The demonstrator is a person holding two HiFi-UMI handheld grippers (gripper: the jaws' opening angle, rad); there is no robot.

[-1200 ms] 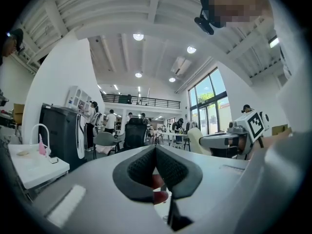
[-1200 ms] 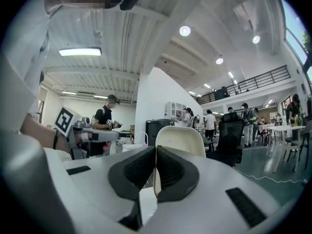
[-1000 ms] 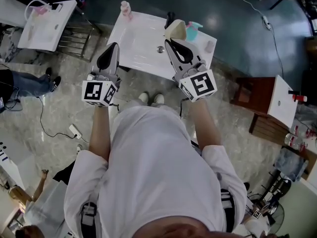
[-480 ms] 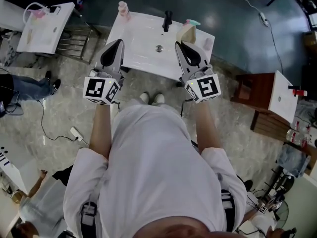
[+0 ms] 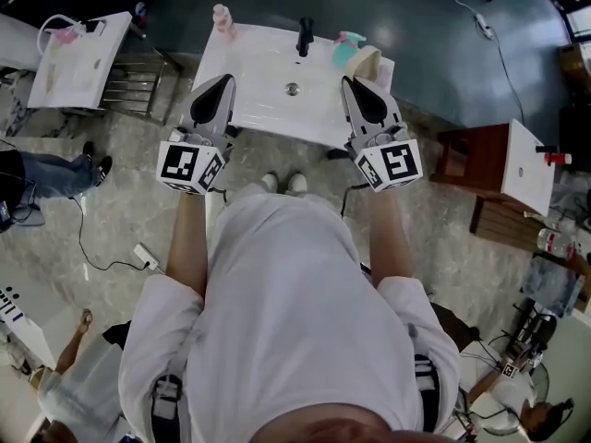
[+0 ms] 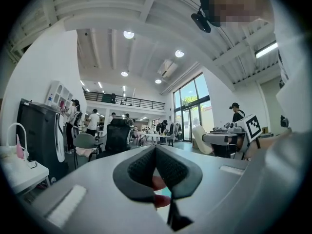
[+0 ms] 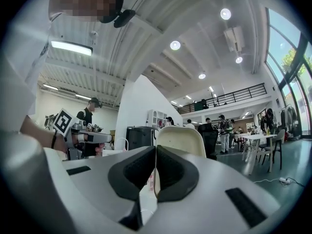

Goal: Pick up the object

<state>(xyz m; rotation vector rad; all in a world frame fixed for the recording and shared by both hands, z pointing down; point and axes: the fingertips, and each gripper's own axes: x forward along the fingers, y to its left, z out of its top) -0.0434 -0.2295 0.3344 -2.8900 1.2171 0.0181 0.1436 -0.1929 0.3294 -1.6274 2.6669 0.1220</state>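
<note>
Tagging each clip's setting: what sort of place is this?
Probably a big open lab or office hall with mock washroom stations: a white washbasin with a tap, a second basin nearby, and tables below a balcony railing.

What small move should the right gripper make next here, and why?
Probably lift the right gripper straight up a little, jaws shut. It already pinches the cream object, which hangs close beside the teal spray bottle at the right end of the white basin; rising should clear both.

Basin (image 5: pixel 259 72) middle free; faucet (image 5: pixel 305 37), pink bottle (image 5: pixel 222 18) line back edge.
</note>
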